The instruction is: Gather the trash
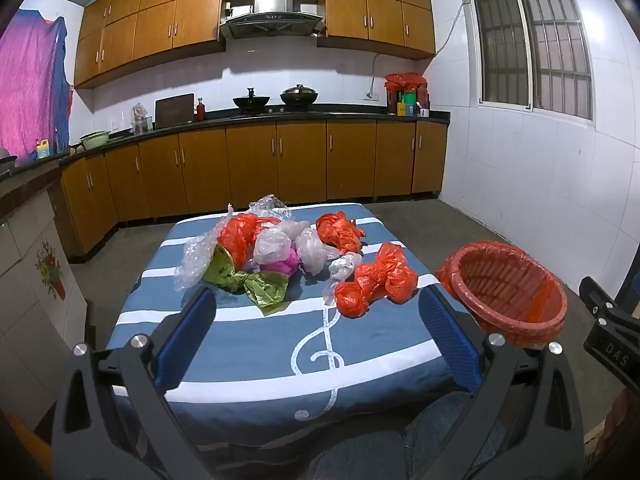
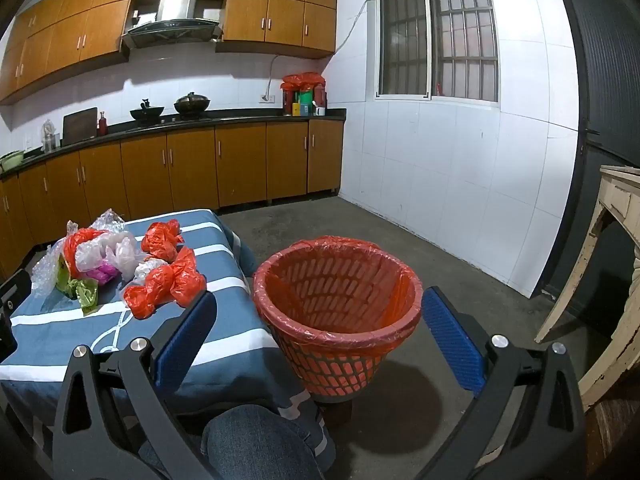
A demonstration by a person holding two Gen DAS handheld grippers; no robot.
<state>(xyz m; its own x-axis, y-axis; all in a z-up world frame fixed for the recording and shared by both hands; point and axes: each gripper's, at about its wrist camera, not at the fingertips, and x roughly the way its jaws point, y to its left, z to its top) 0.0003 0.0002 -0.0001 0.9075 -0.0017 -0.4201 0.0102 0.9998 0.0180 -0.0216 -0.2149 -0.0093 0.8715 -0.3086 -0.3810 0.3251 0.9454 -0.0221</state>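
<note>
Crumpled trash lies on a low table [image 1: 256, 344] under a blue-and-white striped cloth: orange plastic bags [image 1: 376, 280] [image 2: 168, 282], clear and white bags [image 1: 280, 244], bubble wrap [image 1: 192, 260], a green foil wrapper [image 1: 256, 282] and a pink wad [image 1: 286, 266]. An orange mesh basket [image 1: 508, 292] [image 2: 340, 300] lined with an orange bag stands on the floor right of the table. My left gripper [image 1: 320, 312] hovers open over the table's near half, short of the trash. My right gripper [image 2: 320, 316] is open, held in front of the basket, holding nothing.
A person's knees in jeans [image 2: 256, 440] show at the bottom of both views. Wooden kitchen cabinets [image 1: 256, 168] and a counter with pots run along the far wall. A worn pale wooden table [image 2: 616, 264] stands at the right. Bare concrete floor [image 2: 460, 272] surrounds the basket.
</note>
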